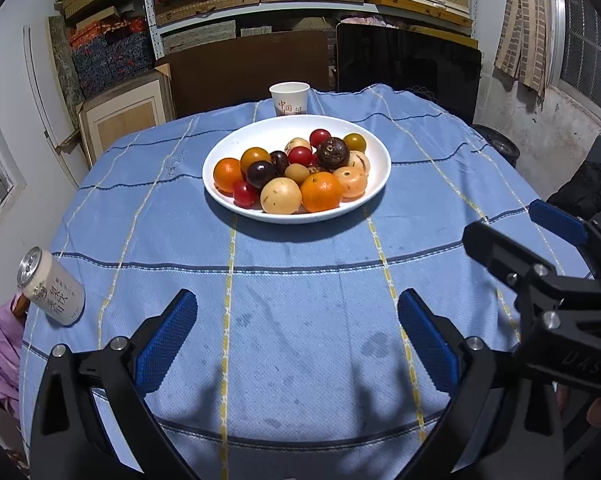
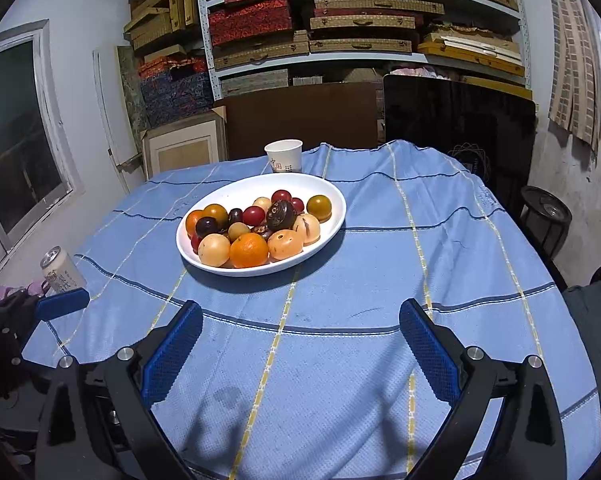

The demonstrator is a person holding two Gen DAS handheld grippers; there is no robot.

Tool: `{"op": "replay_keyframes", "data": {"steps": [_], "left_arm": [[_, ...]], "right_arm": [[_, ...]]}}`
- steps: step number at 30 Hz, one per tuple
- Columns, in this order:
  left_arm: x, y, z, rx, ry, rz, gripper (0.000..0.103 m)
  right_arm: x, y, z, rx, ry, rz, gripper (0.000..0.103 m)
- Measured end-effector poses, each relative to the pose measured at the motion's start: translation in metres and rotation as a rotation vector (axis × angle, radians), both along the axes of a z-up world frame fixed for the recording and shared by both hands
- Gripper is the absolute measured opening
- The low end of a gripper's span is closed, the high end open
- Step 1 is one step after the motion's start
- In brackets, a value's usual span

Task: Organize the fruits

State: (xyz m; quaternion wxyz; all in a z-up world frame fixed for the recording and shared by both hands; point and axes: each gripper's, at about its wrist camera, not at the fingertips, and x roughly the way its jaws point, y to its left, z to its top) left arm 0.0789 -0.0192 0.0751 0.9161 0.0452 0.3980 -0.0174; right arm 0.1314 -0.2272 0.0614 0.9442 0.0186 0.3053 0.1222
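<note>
All fruits (image 1: 296, 172) are seen piled in white bowl (image 1: 220, 152) ahead; nothing left outside. Left gripper (image 1: 296, 340) & right gripper (image 2: 300, 348) are held wide open, empty.

I see a white plate (image 2: 332, 216) on the blue checked tablecloth (image 2: 440, 264), heaped with fruit: an orange (image 2: 249, 250) at its near edge, pale round fruits either side of that, red and dark ones behind. A paper cup (image 2: 283, 156) stands just behind the plate. A drink can (image 2: 62, 270) sits well to the plate's left, at the cloth's edge. My right gripper (image 2: 300, 340) hangs nearer than the plate, jaws spread wide with nothing between them. The left gripper's blue fingertip (image 2: 62, 304) shows just before the can.
</note>
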Motion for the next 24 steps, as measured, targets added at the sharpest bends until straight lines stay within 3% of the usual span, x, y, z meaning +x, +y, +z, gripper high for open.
{"op": "replay_keyframes", "data": {"steps": [14, 24], "left_arm": [[-0.004, 0.013, -0.012, -0.015, 0.006, 0.058, 0.099], [-0.006, 0.023, -0.02, -0.02, 0.028, 0.107, 0.099]], "right_arm": [[-0.001, -0.008, -0.009, -0.016, 0.017, -0.046, 0.1], [-0.007, -0.007, -0.029, -0.01, 0.096, -0.033, 0.1]]}}
